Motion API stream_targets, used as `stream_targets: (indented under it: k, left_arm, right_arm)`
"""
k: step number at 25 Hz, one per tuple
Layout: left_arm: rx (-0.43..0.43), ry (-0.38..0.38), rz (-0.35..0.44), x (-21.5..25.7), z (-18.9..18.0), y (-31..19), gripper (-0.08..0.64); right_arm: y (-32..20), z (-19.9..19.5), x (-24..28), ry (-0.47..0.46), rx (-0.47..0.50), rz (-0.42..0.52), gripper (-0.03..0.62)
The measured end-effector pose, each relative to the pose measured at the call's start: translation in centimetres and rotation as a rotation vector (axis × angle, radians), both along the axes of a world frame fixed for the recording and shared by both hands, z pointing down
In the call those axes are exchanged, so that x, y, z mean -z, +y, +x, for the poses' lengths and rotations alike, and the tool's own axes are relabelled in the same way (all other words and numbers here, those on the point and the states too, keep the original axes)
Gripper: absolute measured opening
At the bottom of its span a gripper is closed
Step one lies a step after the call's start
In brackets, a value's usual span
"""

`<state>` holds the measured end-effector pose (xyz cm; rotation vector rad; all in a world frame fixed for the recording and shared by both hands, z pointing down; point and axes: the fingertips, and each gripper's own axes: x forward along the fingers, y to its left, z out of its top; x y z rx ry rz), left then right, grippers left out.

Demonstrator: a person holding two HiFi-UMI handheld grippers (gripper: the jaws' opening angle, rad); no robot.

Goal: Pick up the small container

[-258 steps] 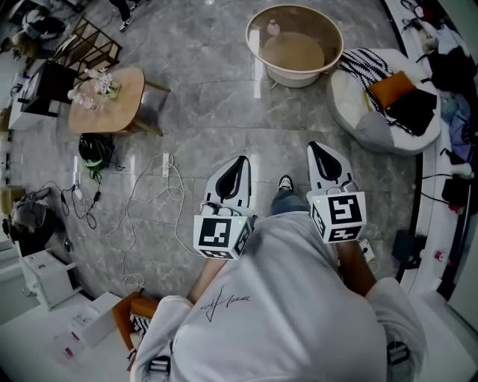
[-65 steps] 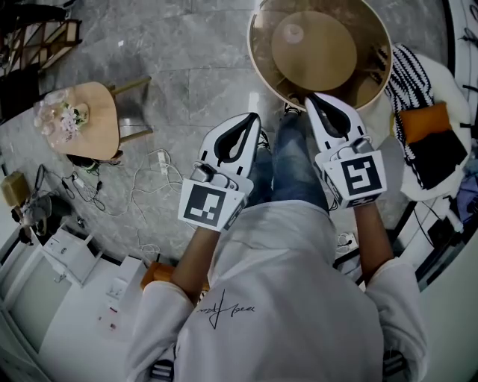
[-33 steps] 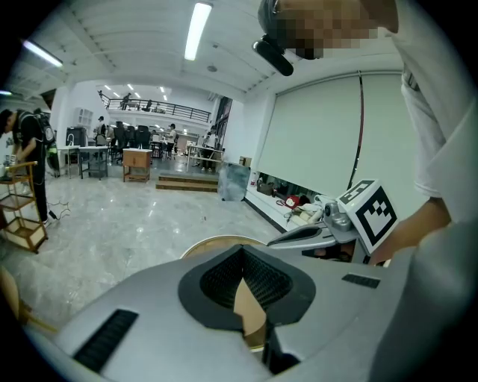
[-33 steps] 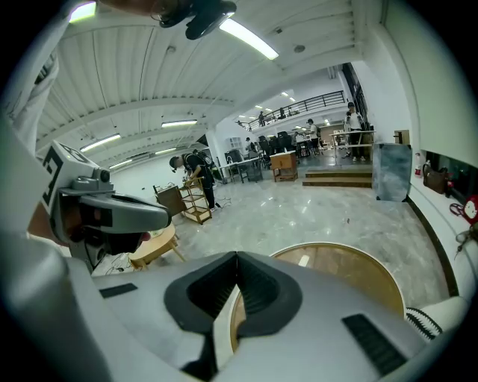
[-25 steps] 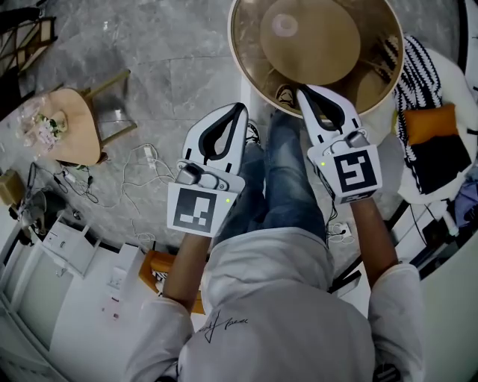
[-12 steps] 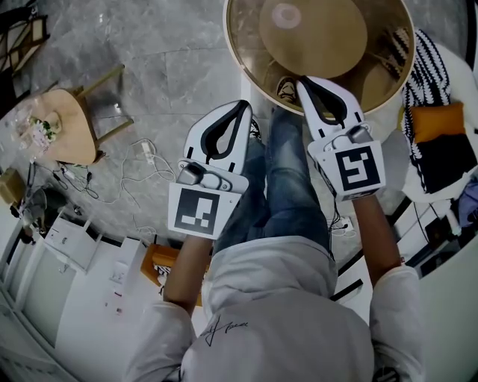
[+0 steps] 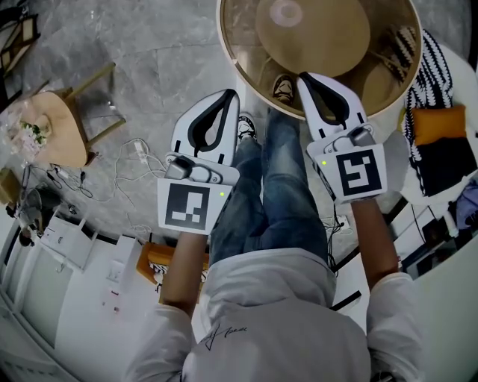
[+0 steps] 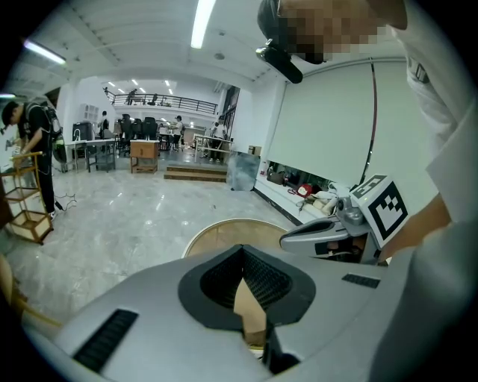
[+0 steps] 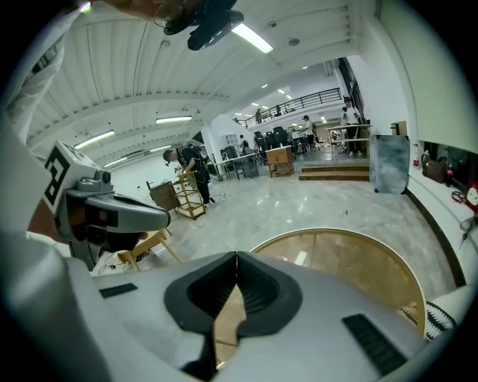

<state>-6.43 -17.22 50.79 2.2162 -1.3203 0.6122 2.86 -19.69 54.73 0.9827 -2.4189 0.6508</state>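
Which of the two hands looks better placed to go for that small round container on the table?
Right. The right claw sits over the round table's rim, nearer the small container; the left claw hangs outside it, over the floor. Both are shut and must open first.

**Marble floor, two tables**

Grey, glossy marble floor [image 7: 172,45] across the upper left and centre of the frame. Top centre: round glass-topped table [image 7: 243,37], with a small container [image 7: 286,11] on the glass. Left edge: small wooden table [image 7: 52,130] bearing flowers [image 7: 28,130]. Just right of it, loose white cables [image 7: 138,160] sprawled over the floor. Two shoes [image 7: 246,125] planted at the round table's near rim, one seen through the glass. Far right: white seat [image 7: 454,78] on the floor.
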Motion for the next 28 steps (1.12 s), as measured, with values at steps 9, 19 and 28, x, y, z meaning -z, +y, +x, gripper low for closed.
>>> stream_targets:
  k: [9, 19, 28]
  left_arm:
    - [-0.093, -0.076, 0.020, -3.4, 1.3, -0.2, 0.015]
    - [-0.064, -0.032, 0.015, -7.3, 1.9, -2.6, 0.015]
    - [-0.033, -0.030, -0.023, -9.2, 0.9, -2.8, 0.015]
  right_arm:
    - [-0.7, -0.3, -2.6, -0.002, -0.016, 0.007, 0.014]
    - [-2.5, -1.0, -6.3, 0.014, -0.047, 0.014, 0.014]
    - [-5.0, -0.2, -10.2, 0.051, -0.115, 0.038, 0.014]
